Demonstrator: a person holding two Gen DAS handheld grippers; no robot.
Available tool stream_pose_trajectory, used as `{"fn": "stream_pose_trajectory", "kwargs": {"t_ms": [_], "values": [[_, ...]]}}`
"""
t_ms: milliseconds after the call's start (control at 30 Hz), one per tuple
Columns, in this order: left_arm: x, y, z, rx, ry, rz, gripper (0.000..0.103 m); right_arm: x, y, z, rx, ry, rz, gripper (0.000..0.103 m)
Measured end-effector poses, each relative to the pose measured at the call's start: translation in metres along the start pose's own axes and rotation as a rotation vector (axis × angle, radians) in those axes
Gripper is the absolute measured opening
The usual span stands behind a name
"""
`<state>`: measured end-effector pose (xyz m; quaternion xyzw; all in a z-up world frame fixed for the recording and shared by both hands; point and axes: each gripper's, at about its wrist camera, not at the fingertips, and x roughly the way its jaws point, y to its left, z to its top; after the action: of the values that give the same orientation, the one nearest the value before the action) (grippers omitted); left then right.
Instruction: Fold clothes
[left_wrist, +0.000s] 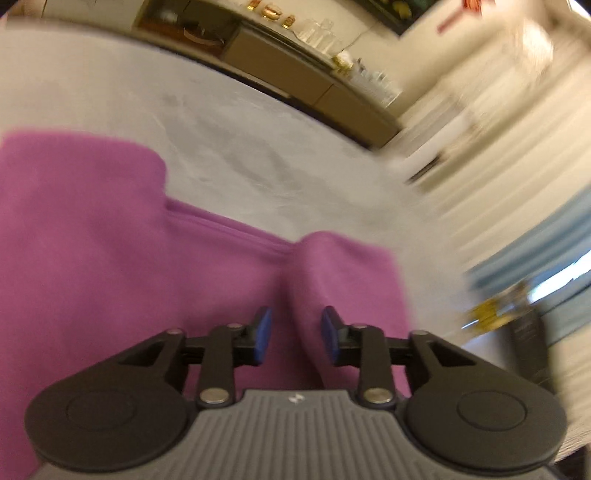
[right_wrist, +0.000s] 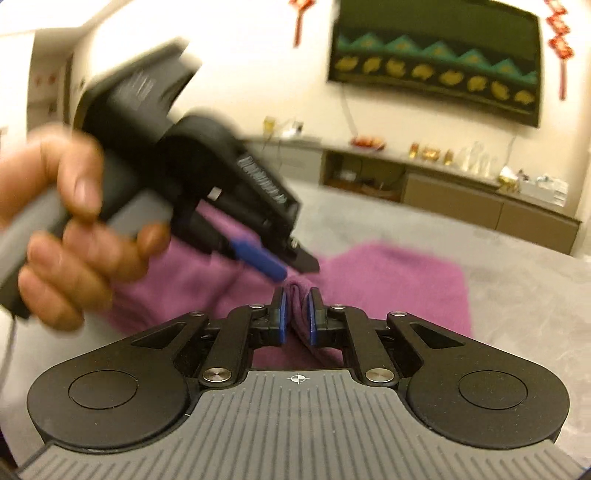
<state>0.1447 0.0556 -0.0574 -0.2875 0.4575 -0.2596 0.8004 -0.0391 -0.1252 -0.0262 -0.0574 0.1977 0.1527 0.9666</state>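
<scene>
Grey, faintly mottled fabric is covering the surface (left_wrist: 258, 122) in the left wrist view, with a long low cabinet (left_wrist: 306, 85) running behind its far edge and pale curtains blurring at the right. A purple garment (left_wrist: 92, 240) is lying across the near left part of the surface, a stitched hem showing along its far edge and a raised fold running toward the camera. The left gripper (left_wrist: 296, 334) is hovering over that fold with its blue pads apart; cloth is showing between them, but the pads are not pressing on it.

From the right wrist view, the same cabinet is sitting under a dark wall hanging (right_wrist: 436, 66). The right gripper (right_wrist: 296, 315) is clamping a bunched ridge of the purple garment, its pads drawn tight on the cloth near the surface's near edge. A hand (right_wrist: 70, 229) is bringing the left gripper in from the left, its tips sitting just beside the pinched ridge.

The risk here looks like crowding: both tools are working almost the same spot, so the left one may knock the right or catch only a thin layer. A shallow bite would probably slip during the fold, and the bunched ridge could drag the garment crooked.
</scene>
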Motion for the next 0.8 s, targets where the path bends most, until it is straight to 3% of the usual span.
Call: {"fn": "stream_pose_trajectory", "kwargs": {"t_ms": [67, 133, 333, 400, 467, 500, 533, 600, 700, 800], "values": [[0.003, 0.017, 0.001, -0.169, -0.022, -0.141, 0.040, -0.008, -0.016, 0.004, 0.099, -0.034, 0.021, 0.003], [0.014, 0.024, -0.003, -0.270, -0.035, -0.219, 0.041, -0.014, -0.034, 0.004, 0.229, -0.059, 0.051, 0.003], [0.056, 0.013, -0.010, -0.301, 0.006, -0.278, 0.045, -0.018, -0.084, -0.008, 0.578, -0.081, 0.162, 0.003], [0.067, 0.011, -0.008, -0.311, -0.007, -0.264, 0.038, -0.013, -0.089, -0.013, 0.612, -0.069, 0.178, 0.003], [0.070, 0.006, -0.002, -0.273, -0.057, -0.206, 0.015, -0.007, -0.090, -0.016, 0.615, -0.049, 0.182, 0.003], [0.063, -0.005, -0.003, -0.205, -0.093, -0.159, 0.012, -0.004, -0.090, -0.018, 0.616, -0.040, 0.184, 0.003], [0.053, -0.018, -0.005, -0.131, -0.128, -0.109, 0.011, -0.001, -0.090, -0.019, 0.612, -0.028, 0.184, 0.003], [0.035, -0.052, -0.016, 0.107, -0.205, 0.071, 0.010, 0.007, -0.082, -0.019, 0.548, 0.016, 0.164, 0.003], [0.032, -0.071, -0.038, 0.333, -0.232, 0.280, 0.010, 0.024, -0.068, -0.020, 0.439, 0.117, 0.152, 0.003], [0.037, -0.060, -0.045, 0.353, -0.218, 0.349, 0.011, 0.025, -0.052, -0.031, 0.340, 0.194, 0.146, 0.004]]}}
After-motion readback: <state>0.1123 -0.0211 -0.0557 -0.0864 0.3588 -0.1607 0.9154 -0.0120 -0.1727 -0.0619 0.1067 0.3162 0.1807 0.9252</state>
